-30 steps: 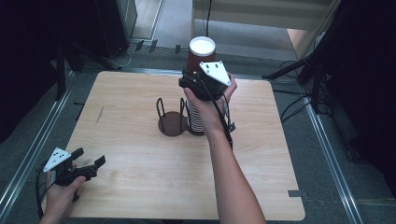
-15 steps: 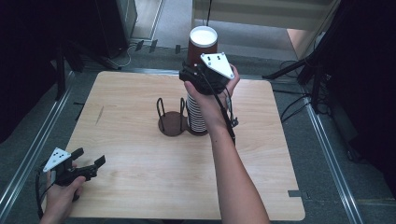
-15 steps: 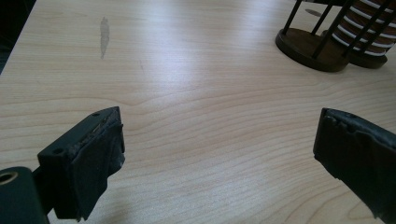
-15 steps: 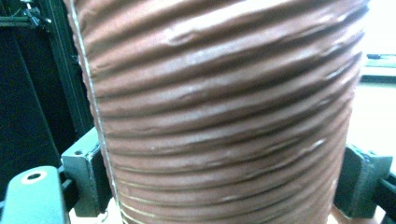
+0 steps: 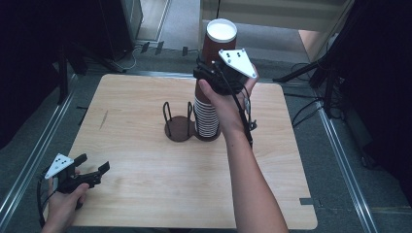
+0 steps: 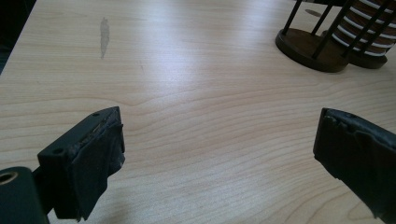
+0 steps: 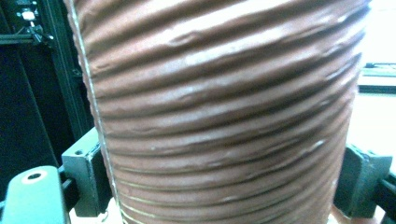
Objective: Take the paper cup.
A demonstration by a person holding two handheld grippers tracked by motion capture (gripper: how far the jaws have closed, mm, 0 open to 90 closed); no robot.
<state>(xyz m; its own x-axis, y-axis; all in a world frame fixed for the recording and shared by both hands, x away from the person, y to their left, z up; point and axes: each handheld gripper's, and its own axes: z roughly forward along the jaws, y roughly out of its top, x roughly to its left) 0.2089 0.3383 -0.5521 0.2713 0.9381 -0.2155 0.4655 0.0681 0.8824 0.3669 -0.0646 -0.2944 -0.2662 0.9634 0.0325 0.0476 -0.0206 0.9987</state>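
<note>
Between the right gripper's (image 5: 210,73) two black jaws, a brown ribbed paper cup (image 5: 217,46) is being pinched, one jaw pressing each side of its corrugated wall, as the right gripper view shows close up. The cup is standing upright with its white inside facing up, raised above the stack of brown cups (image 5: 207,115) with white rims that is sitting in the dark wire cup holder (image 5: 180,127) near the middle of the wooden table (image 5: 145,184). Whether the cup's base is touching the stack cannot be told, since the hand is covering that spot. The person's right forearm is reaching forward from the bottom edge, the hand wrapping the gripper high over the holder, grey plate tilted on top.

Near the table's front left corner, the left gripper (image 5: 92,170) is resting low over the wood, its jaws spread wide with nothing between them, pointing toward the holder.
</note>
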